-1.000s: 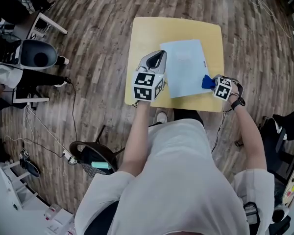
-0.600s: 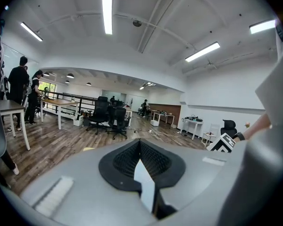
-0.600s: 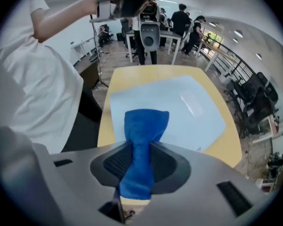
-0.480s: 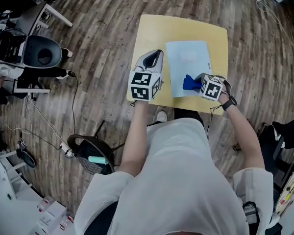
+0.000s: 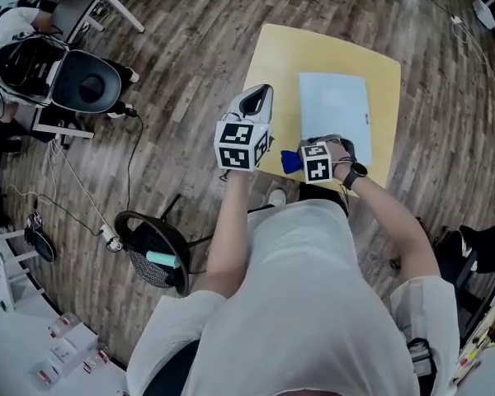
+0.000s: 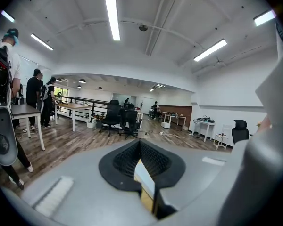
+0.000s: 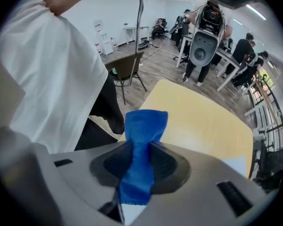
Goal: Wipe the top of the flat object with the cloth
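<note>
HEAD VIEW: The right tool (image 5: 302, 161), clenched on a blue cloth (image 5: 290, 162), was at the right edge of the pale blue sheet (image 5: 336, 106) a second ago. It has swept left across the sheet's near end and now sits just off its near left corner, at the near edge of the yellow tabletop (image 5: 289, 56). The left tool (image 5: 261, 99) has kept its place, raised over the tabletop's left edge, beside the sheet but apart from it. A bare yellow strip runs left of the sheet and a broader one beyond it; wood floor (image 5: 173, 73) lies all round. LEFT GRIPPER VIEW: the left tool (image 6: 140, 147) is clenched on nothing and points out across a room of desks and chairs. RIGHT GRIPPER VIEW: the cloth (image 7: 145, 121) is pinched in the right tool (image 7: 139, 145), its free end standing up past the tips. Bare tabletop (image 7: 198, 121) stretches ahead, a corner of the sheet (image 7: 236, 165) shows at lower right, and the person's white shirt (image 7: 52, 79) fills the left.
</note>
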Available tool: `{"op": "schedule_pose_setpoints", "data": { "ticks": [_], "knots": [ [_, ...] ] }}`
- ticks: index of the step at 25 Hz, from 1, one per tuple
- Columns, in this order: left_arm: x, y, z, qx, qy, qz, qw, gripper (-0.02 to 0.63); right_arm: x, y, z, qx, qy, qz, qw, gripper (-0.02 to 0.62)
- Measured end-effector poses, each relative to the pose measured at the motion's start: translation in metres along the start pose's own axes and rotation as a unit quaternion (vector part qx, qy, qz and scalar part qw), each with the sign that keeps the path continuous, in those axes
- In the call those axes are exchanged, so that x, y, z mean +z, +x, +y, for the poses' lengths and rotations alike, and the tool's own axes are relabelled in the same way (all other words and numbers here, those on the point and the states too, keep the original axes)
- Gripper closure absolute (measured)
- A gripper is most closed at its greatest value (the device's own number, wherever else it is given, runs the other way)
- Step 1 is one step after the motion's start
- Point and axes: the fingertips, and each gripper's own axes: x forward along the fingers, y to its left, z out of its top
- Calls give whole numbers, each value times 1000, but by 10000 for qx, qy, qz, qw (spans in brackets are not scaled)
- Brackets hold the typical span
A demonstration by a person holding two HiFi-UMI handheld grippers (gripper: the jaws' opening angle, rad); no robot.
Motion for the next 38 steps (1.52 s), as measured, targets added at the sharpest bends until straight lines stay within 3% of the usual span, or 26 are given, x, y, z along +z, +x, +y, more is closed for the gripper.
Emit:
{"op": "schedule_pose_setpoints", "data": {
  "ticks": [7,15,25,30,35,38],
  "knots": [
    [3,5,-8,-101,-37,-49,9999,595,-19,-10,8,-98,214,33,9997,479],
    [10,37,-39,-576,-30,-30,9983,595,-94,-31,27,-213,1048,294,9938,479],
    [2,65,-90,-1158,45,156,9931,595,-200,-55,60,-469,2392,555,9682,479],
    [2,73,-106,-1286,111,219,9914,595,-236,-64,70,-590,2743,700,9573,479],
    [5,73,-110,-1355,212,228,9903,595,-245,-66,71,-830,2985,631,9487,479],
    [11,70,-108,-1324,250,164,9907,595,-229,-81,62,-1189,3263,235,9375,479]
  ]
}}
